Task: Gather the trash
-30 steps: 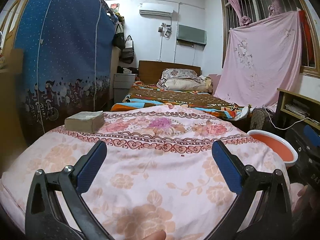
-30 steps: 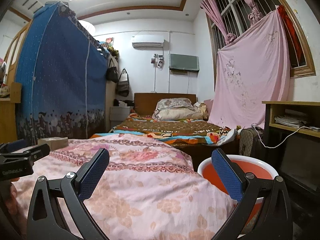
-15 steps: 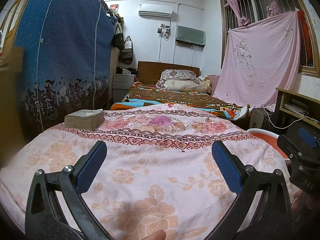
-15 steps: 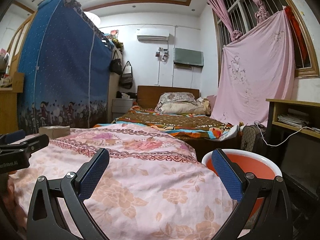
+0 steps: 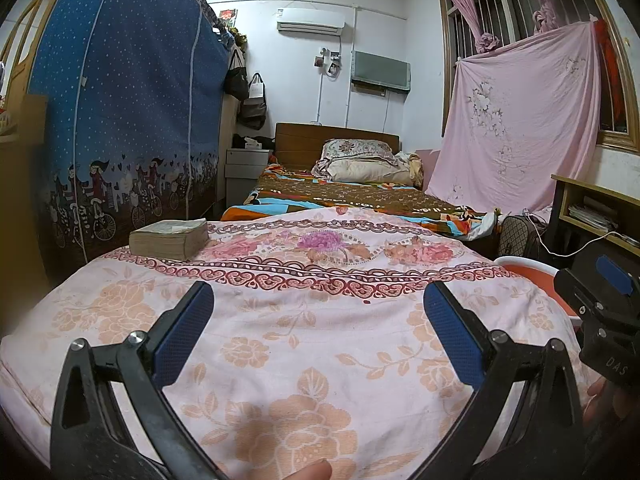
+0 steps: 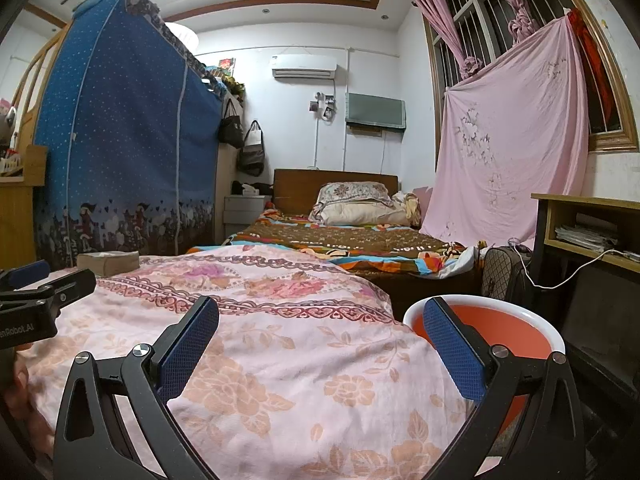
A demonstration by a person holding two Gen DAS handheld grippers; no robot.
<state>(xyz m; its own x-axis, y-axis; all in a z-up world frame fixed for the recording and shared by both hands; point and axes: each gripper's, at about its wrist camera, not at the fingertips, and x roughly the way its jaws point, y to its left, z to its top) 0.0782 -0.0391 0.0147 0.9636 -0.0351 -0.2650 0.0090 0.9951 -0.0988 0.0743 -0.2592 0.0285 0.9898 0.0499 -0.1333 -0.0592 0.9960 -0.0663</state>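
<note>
Over the quilt: both claws hovered above the near bed, side by side, facing down the room.
Left claw [image 5: 318, 322]: its blue pads stood wide apart with nothing between them; a fingertip [image 5: 310, 472] showed at the bottom edge, likely from the hand carrying it.
Right claw [image 6: 320, 340]: likewise spread wide and empty, held nearer the bed's right edge, which put its right pad in front of the basin.
Basin [image 6: 536, 332]: red inside with a white rim, it stood on the floor just beside the bed; I judged it the likely bin for trash, set within the right claw's reach. Its bottom was hidden, so I could not tell whether anything lay in it.
Trash: no clear scrap showed on the quilt [image 5: 304, 320]; only a tiny dark speck [image 5: 366, 302] by the patterned border, too small to name. That fits both a cleared bed and a search under way.
Block [image 5: 170, 238]: a thick stack, perhaps a book or paper, lay at the far left of the quilt, well apart from both claws.
Writing: "DAS" on the right claw's body in the left view; "enRobot.AI", cut off at the frame edge, on the left claw's body in the right view.
</note>
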